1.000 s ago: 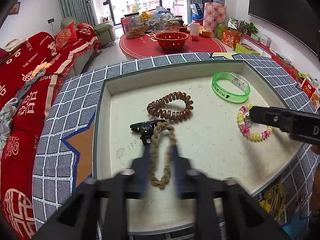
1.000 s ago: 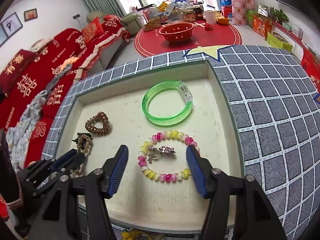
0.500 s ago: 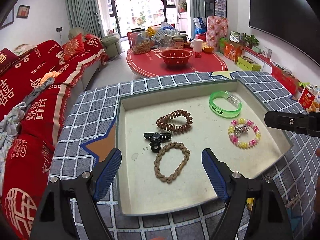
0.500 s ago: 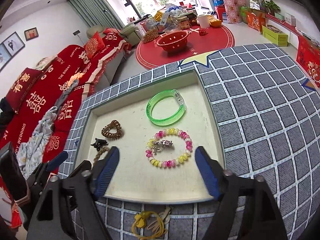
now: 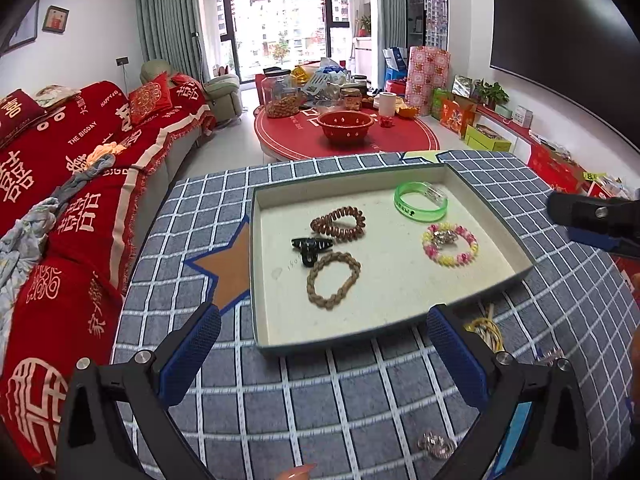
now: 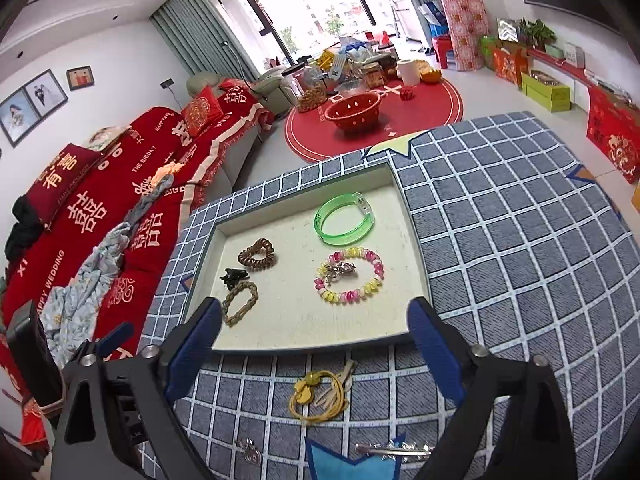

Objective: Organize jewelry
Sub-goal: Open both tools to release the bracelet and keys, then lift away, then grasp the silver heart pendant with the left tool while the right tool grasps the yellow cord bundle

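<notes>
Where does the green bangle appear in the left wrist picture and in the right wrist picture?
Left wrist view: the green bangle lies in the far right corner of the tray, right of picture centre.
Right wrist view: the green bangle lies near the tray's far right corner, about picture centre, upper half.
Shared landmark: the pink and yellow bead bracelet lies just nearer the camera than the bangle.

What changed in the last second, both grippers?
Both let go and pulled back from the tray. The left gripper released the braided brown bracelet, which now lies as an open loop; the right gripper drew away from the pink-yellow bead bracelet. Both sets of jaws are opening, nothing between them. The green bangle, coil hair tie and black claw clip stayed put.
</notes>
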